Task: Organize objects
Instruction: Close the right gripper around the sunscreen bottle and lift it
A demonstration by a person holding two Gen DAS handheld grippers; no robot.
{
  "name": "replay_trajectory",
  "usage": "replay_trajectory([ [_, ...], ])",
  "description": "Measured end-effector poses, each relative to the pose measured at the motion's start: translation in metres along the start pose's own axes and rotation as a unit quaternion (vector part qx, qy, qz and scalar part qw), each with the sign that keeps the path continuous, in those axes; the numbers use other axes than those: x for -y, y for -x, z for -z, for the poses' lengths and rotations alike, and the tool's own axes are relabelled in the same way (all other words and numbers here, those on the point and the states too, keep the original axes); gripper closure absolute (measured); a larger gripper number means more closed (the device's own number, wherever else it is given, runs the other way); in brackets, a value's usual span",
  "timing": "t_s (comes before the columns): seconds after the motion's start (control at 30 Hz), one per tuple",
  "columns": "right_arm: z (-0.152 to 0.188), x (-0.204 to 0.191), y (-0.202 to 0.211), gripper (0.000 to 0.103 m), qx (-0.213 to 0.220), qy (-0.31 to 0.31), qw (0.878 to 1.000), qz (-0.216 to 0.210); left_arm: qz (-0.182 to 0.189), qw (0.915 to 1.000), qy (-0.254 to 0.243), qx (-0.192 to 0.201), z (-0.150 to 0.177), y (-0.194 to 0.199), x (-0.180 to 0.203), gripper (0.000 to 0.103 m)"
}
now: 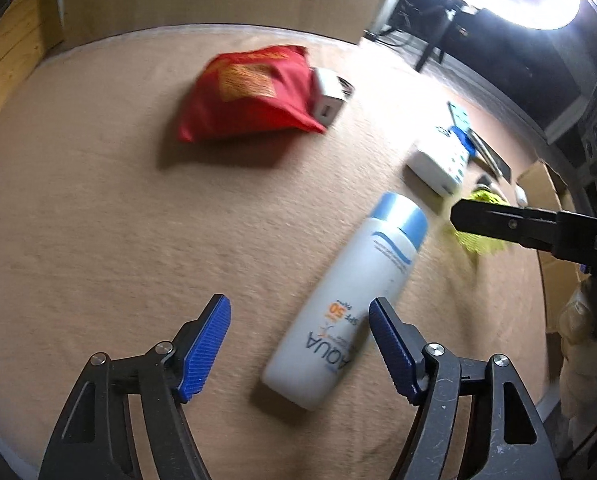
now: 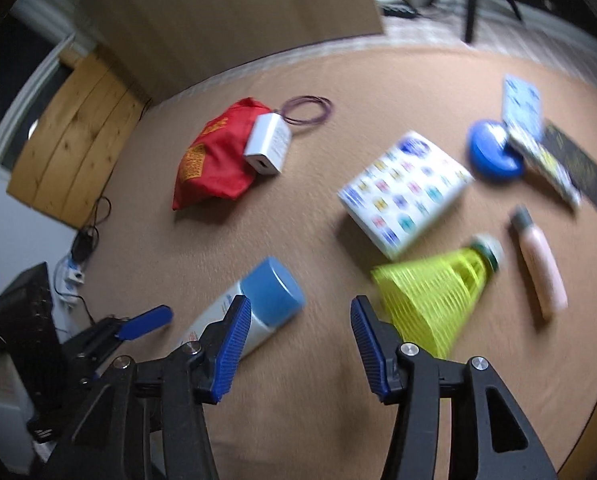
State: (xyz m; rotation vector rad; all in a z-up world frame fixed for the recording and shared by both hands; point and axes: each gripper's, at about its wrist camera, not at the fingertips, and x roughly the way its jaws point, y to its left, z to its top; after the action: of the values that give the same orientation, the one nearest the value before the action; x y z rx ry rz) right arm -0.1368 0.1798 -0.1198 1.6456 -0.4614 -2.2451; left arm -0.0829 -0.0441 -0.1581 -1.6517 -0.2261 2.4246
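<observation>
A white sunscreen bottle with a light blue cap lies on the tan table. My left gripper hovers over its lower half with the jaws wide. The bottle runs close by the right pad, and neither pad presses on it. My right gripper is open over bare table, with the bottle's cap just left of it and a yellow shuttlecock just right. One black finger of the right gripper reaches in from the right over the shuttlecock.
A red bag with a white charger against it and a cable loop lies at the back. On the right are a patterned white box, a pink tube, a blue round tin and cards. Cardboard stands behind the table.
</observation>
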Motion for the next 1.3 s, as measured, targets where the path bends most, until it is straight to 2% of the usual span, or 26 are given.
replay_trajectory([
  [0.1, 0.010, 0.009, 0.003, 0.055, -0.002, -0.019, 1.000, -0.011, 0.014, 0.9998, -0.006, -0.012, 0.004, -0.007, 0.008, 0.031],
  [0.37, 0.020, 0.003, -0.001, 0.055, -0.005, -0.032, 0.999, -0.029, 0.058, 0.9981, -0.006, -0.021, 0.016, -0.015, 0.038, 0.031],
  [0.53, 0.019, 0.000, -0.006, 0.055, -0.013, -0.034, 0.999, -0.040, 0.045, 0.9989, -0.007, -0.010, 0.016, -0.010, 0.045, 0.031],
  [0.6, 0.019, -0.002, -0.009, 0.055, -0.018, -0.033, 0.998, -0.043, 0.040, 0.9992, -0.003, -0.003, 0.014, -0.007, 0.040, 0.035],
  [0.87, 0.016, -0.017, -0.037, 0.055, -0.042, -0.029, 0.997, -0.053, 0.024, 0.9994, -0.020, -0.017, 0.004, -0.015, 0.030, 0.036],
  [1.07, 0.018, -0.021, -0.051, 0.055, -0.056, -0.038, 0.996, -0.064, 0.028, 0.9990, -0.029, -0.020, 0.002, -0.015, 0.028, 0.036],
  [1.3, 0.020, -0.028, -0.059, 0.056, -0.063, -0.033, 0.995, -0.070, 0.048, 0.9983, -0.025, -0.024, 0.000, -0.017, 0.030, 0.049],
])
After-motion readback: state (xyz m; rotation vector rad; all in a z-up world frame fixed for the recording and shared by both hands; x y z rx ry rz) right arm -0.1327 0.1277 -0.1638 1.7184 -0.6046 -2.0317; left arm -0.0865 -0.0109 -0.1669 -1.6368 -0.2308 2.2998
